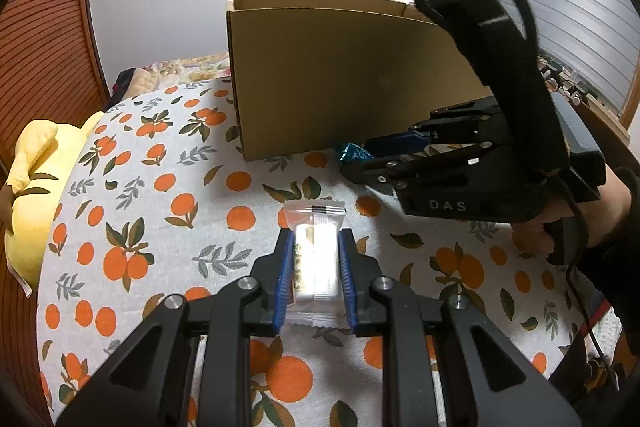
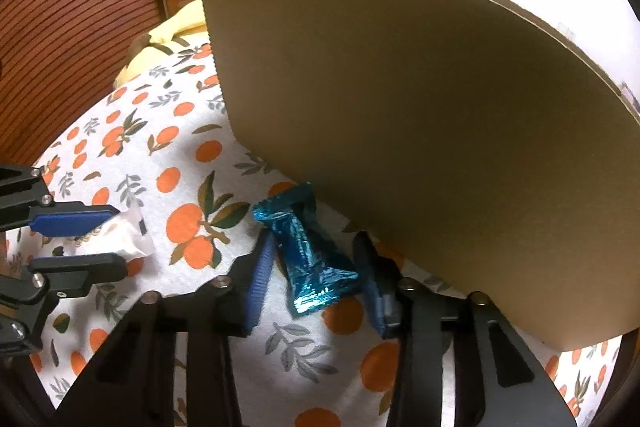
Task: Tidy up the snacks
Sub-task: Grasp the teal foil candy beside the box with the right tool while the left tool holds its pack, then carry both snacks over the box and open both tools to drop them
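My left gripper (image 1: 314,247) is shut on a white wrapped snack (image 1: 316,263), its blue pads pressed on both long sides, just above the orange-print tablecloth. The snack also shows in the right wrist view (image 2: 128,233), between the left gripper's fingers (image 2: 76,217). My right gripper (image 2: 316,247) is open around a blue foil candy (image 2: 308,247) that lies on the cloth beside the cardboard box (image 2: 420,127); gaps show on both sides. In the left wrist view the right gripper (image 1: 352,157) reaches to the blue candy (image 1: 354,151) at the box's (image 1: 340,79) foot.
The open-topped cardboard box stands on the round table's far side. A yellow plush toy (image 1: 32,187) lies off the table's left edge. A wooden slatted door (image 2: 80,7) is behind. A black cable (image 1: 580,291) hangs by the right hand.
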Tool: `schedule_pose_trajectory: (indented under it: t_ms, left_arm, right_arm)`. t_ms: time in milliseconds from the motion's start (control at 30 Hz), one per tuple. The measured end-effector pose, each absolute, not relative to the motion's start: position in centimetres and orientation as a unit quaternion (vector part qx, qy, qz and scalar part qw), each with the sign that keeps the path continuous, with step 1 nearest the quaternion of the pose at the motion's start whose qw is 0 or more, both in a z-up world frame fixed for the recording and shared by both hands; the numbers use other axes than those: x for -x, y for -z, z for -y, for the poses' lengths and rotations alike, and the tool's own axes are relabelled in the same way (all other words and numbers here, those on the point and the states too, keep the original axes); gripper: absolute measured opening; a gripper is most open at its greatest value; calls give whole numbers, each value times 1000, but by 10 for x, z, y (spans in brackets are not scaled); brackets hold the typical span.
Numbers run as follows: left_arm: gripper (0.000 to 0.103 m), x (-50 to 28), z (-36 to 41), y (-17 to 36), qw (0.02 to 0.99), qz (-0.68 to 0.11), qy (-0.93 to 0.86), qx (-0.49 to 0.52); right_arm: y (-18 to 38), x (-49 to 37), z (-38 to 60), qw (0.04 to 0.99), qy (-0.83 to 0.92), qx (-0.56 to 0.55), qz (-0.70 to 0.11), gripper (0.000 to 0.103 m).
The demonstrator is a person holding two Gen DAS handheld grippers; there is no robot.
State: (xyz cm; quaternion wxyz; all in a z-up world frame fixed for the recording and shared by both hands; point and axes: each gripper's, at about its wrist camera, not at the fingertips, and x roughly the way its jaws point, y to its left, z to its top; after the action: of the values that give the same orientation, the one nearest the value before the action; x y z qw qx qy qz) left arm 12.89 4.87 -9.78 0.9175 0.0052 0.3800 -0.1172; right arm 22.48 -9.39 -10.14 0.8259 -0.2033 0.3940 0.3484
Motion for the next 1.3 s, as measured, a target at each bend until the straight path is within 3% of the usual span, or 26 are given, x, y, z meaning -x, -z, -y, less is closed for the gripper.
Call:
schedule_pose_trajectory:
  t_ms: [100, 700, 1300]
  left_arm:
    - [20, -129, -49, 97, 918, -378, 117, -7]
    - [20, -134, -29, 55, 930, -342, 134, -24]
    - [20, -167, -2, -9, 943, -293, 147, -47]
  right_arm:
    - [100, -218, 97, 825, -352, 205, -393, 22]
    - [44, -170, 158, 862, -354, 147, -332, 22]
    - [-16, -181, 211, 901, -313, 111, -277, 22]
